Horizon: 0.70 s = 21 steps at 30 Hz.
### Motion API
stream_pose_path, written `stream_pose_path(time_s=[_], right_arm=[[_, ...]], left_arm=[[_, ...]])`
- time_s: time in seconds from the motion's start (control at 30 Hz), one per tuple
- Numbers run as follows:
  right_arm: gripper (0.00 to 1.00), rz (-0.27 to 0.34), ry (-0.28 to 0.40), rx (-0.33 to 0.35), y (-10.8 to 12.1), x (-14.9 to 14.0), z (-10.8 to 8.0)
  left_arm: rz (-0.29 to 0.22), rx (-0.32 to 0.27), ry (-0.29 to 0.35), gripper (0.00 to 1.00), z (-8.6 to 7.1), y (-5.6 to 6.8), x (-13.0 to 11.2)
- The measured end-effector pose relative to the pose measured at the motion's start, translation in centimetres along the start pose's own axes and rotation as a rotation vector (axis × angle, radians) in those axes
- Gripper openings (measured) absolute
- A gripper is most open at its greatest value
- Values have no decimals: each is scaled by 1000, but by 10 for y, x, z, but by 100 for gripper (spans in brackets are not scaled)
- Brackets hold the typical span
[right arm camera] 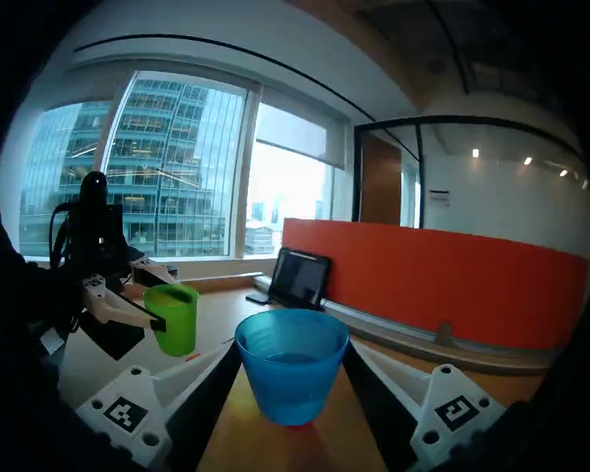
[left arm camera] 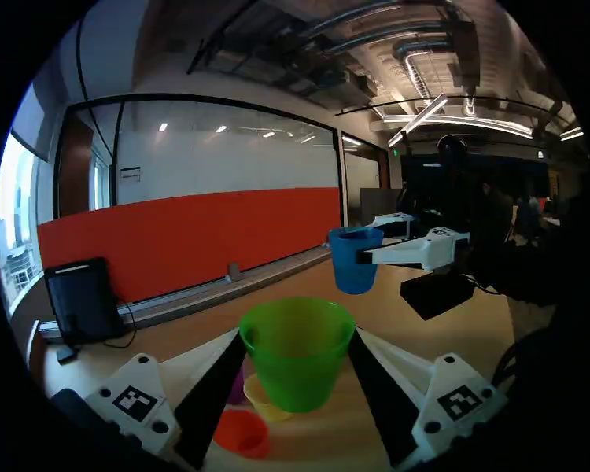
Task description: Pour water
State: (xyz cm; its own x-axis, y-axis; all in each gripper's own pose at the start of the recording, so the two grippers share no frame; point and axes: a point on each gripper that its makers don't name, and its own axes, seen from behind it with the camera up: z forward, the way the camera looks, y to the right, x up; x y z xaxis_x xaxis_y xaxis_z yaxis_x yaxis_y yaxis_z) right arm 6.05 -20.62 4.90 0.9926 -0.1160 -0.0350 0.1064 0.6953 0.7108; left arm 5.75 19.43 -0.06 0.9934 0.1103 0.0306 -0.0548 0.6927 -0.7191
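Cups sit clamped (both upright): green cup [left arm camera: 297,363] in left tongs [left arm camera: 296,338], blue cup [right arm camera: 292,374] in right tongs [right arm camera: 292,348].

Two cups held over a table, one per gripper.
Left cup [left arm camera: 297,366] sits between the left gripper [left arm camera: 296,340] fingers, above the table [left arm camera: 350,429]. Under it on the table is a cluster of maybe three small cups [left arm camera: 265,400], partly hidden. Right cup [left arm camera: 353,271] is farther back and right, between the right gripper [left arm camera: 367,241] fingers, with a box [left arm camera: 436,293] below that gripper. Tablet [left arm camera: 81,303] stands at the table's far left, before the wall. In the right gripper view, water [right arm camera: 293,359] lies in right cup; left cup is behind it, to the left.
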Motion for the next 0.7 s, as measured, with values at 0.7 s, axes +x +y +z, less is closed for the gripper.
stream_pose_path(time_s=[0.7], right_arm=[[91, -157, 31, 40, -10, 43, 1]], left_arm=[[0, -28, 38, 88, 4, 13, 8]])
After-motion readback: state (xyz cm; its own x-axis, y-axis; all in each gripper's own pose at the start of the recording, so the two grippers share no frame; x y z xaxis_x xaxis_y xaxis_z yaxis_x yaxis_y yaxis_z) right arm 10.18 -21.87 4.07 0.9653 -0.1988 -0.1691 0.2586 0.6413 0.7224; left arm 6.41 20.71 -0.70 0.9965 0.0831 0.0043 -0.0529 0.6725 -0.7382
